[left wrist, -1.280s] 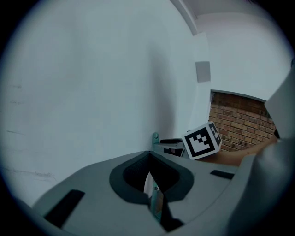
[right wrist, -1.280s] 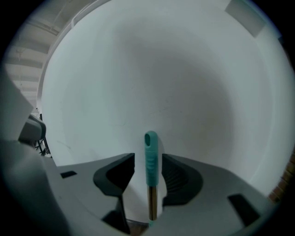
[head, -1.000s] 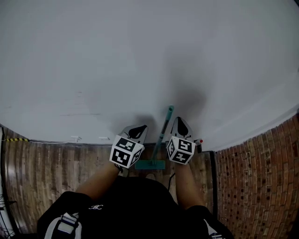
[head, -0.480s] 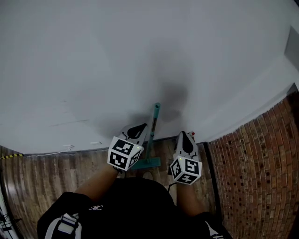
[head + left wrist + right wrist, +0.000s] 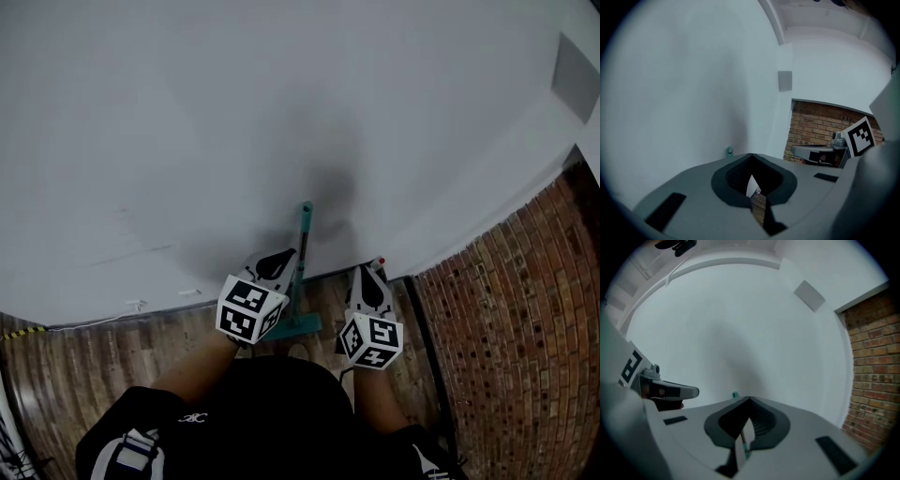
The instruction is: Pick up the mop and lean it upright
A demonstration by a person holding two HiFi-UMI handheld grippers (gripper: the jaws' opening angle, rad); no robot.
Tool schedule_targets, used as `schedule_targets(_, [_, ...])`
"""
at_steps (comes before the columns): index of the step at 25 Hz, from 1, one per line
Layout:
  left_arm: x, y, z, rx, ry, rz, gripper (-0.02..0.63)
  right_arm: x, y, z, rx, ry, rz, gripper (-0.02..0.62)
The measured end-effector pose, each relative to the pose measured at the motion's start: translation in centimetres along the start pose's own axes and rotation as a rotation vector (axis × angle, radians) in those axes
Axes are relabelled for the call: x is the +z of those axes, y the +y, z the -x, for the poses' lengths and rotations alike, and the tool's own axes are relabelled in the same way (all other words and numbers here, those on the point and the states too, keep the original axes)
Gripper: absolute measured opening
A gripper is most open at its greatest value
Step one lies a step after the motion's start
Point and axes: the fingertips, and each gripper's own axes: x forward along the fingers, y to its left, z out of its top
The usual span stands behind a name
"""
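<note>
A teal mop stands upright against the white wall. Its handle (image 5: pixel 303 246) rises from the flat mop head (image 5: pixel 298 328) on the wood floor. My left gripper (image 5: pixel 279 259) sits just left of the handle with its jaws shut and nothing between them. My right gripper (image 5: pixel 368 273) hangs to the right of the mop, apart from it, also shut and empty. In the left gripper view the mop's teal top (image 5: pixel 729 150) peeks over the left gripper (image 5: pixel 751 157). The right gripper (image 5: pixel 749 399) shows the same top (image 5: pixel 735 394) in its own view.
The white wall (image 5: pixel 234 112) fills the upper part of the head view, with a grey panel (image 5: pixel 574 64) at its far right. Wood planks (image 5: pixel 112 361) cover the floor on the left and red brick paving (image 5: pixel 497 328) on the right. A thin cable (image 5: pixel 94 320) runs along the wall's base.
My right gripper has drawn away from the mop handle, to the right and back toward me. The left gripper has stayed beside the handle, and the mop keeps leaning on the wall.
</note>
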Motion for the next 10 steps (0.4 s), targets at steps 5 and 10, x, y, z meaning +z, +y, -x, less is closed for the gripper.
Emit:
schedule_targets(5, [-0.2,0.0,0.6,-0.014,0.004,-0.005,-0.008,-0.2,0.7,0.3,-0.006,0.001,-0.009,0.012])
schedule_targets(10, [-0.4,0.3,1.0,-0.020,0.003,-0.004,-0.008,-0.4,1.5,0.4,-0.006,0.001,-0.008,0.012])
